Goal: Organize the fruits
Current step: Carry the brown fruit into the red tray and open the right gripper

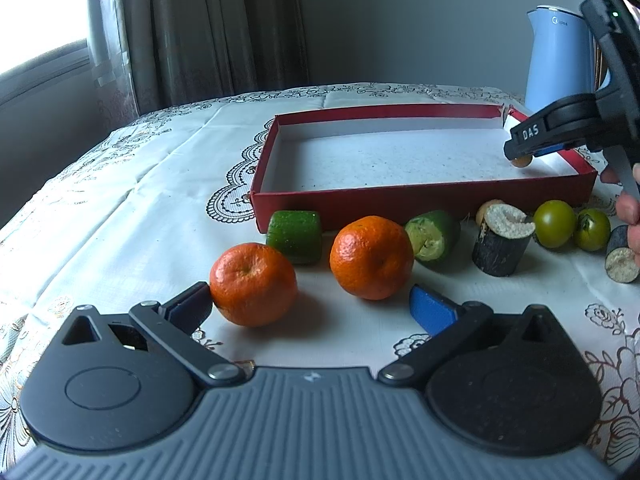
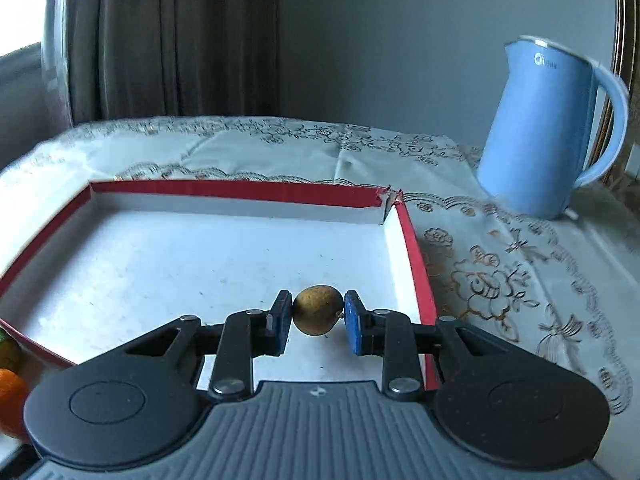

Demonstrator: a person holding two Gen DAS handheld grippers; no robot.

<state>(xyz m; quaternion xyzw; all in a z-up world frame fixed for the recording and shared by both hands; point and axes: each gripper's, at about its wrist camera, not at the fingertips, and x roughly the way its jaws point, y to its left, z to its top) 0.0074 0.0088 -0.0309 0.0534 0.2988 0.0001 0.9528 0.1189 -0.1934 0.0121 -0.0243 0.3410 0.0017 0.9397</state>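
My right tongs (image 2: 317,316) clamp a small brown fruit (image 2: 318,315) over the red box (image 2: 416,256) (half-hidden in the left view), while my left tongs (image 1: 310,304) gape beside two oranges (image 1: 253,284).

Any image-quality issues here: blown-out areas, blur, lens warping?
Left wrist view: the window is blown out white, the oranges are sharp with soft shadows, and the table edge bows from fisheye. Right wrist view: the blue kettle is smeared at its handle, the red box rim curves, and the small brown fruit between the pads is sharp.
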